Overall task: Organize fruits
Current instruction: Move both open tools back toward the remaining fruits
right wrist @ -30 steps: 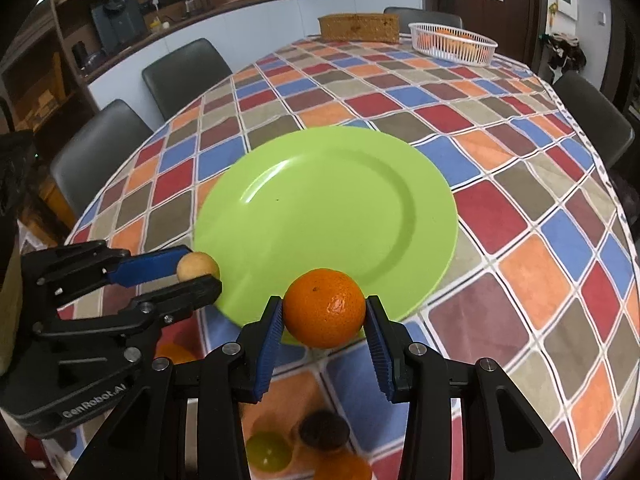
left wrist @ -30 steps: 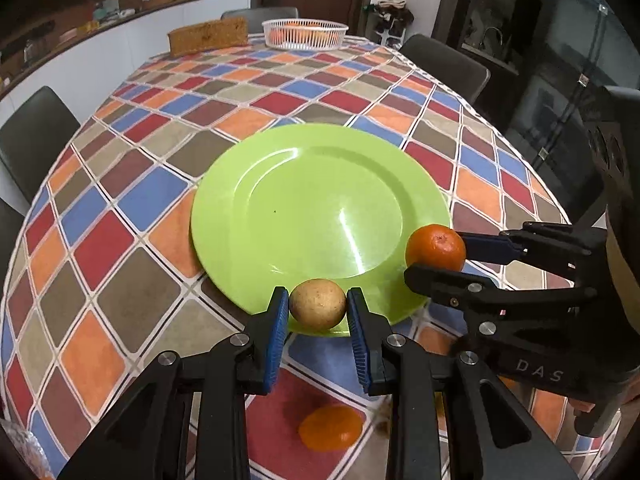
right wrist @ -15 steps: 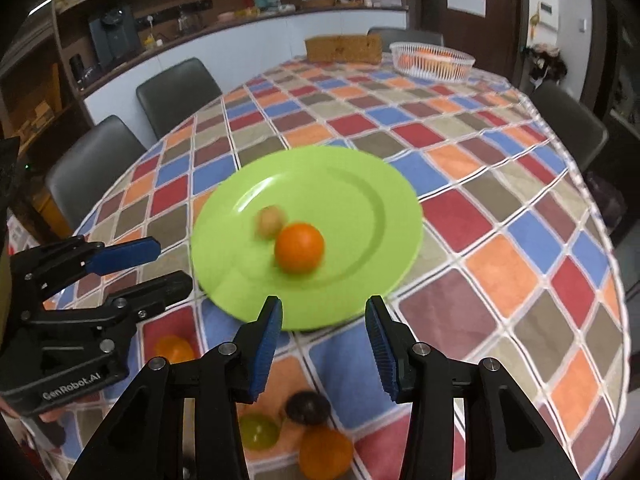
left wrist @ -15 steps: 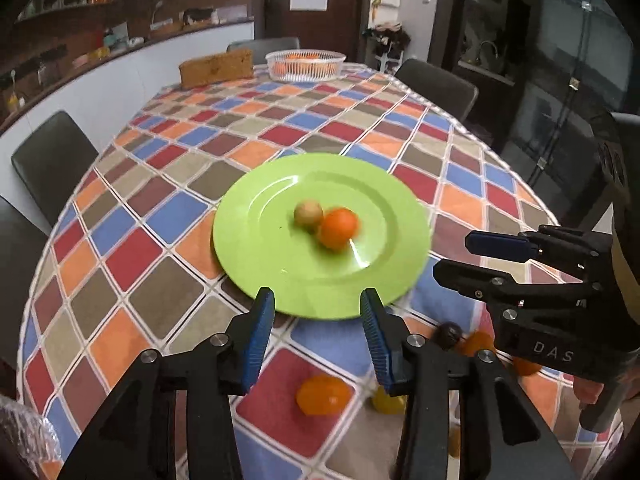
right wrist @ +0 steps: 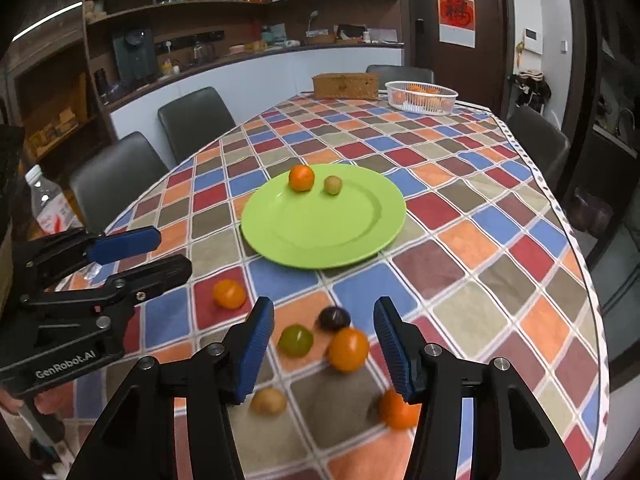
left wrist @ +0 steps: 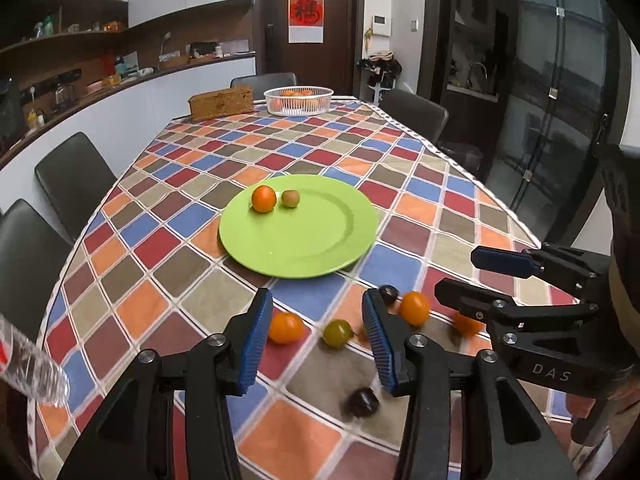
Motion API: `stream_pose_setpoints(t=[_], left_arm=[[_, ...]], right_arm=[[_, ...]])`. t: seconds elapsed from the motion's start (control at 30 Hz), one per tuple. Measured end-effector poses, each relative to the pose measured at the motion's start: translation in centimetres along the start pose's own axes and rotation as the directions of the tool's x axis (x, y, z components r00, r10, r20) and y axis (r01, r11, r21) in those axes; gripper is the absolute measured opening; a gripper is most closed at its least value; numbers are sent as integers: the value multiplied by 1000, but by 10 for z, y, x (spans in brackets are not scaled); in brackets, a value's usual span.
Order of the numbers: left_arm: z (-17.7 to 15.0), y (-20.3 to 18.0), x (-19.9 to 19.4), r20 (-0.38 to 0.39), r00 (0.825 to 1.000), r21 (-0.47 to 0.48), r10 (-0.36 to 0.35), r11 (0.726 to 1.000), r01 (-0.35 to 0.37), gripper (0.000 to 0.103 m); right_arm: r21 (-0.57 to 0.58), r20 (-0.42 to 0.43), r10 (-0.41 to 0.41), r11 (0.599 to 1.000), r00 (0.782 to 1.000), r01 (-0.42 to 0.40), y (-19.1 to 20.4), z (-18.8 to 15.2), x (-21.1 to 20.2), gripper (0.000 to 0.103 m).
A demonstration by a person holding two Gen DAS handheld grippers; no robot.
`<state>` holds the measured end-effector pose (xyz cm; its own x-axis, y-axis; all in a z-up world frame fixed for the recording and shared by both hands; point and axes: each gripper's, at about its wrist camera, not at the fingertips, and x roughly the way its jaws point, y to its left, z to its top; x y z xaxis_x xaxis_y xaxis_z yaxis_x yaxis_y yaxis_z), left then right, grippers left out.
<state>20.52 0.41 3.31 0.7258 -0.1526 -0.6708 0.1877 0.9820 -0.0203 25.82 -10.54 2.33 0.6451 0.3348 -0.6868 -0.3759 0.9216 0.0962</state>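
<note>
2 fruits are sitting on the green plate (right wrist: 320, 236) mid-table: 1 orange mandarin (right wrist: 301, 177) and, just beside it, 1 small tan-green fruit (right wrist: 332, 184). On the checked cloth near you, 6 more are lying loose: 3 orange, 1 green (right wrist: 295, 340), 1 dark (right wrist: 334, 317), 1 tan (right wrist: 268, 400). Your left gripper (left wrist: 316, 334) and right gripper (right wrist: 323, 344) are both hovering w/ jaws apart, just been opening, nothing between them. 1 white basket (right wrist: 421, 97) at far end.

Green plate (right wrist: 320, 240) flat on bench, holding 1 orange (right wrist: 301, 177) and 1 small tan fruit (right wrist: 332, 184), close together at far-left rim. Loose fruits (right wrist: 347, 349) scattered nearer, off plate.
</note>
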Motion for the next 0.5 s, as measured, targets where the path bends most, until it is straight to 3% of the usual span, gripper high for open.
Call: stream_pose_setpoints(t=[0.13,0.5], left_arm=[[-10,-11,-18,26,1000,8,4,1000,-4,53],[-44,-27,-27,12,1000,3,12,1000,-12,58]], right_arm=[[1,27,-19,1000,999,19,0,-12,-19,59],[35,47,-83,996,995,82,-11,-46,-48,59]])
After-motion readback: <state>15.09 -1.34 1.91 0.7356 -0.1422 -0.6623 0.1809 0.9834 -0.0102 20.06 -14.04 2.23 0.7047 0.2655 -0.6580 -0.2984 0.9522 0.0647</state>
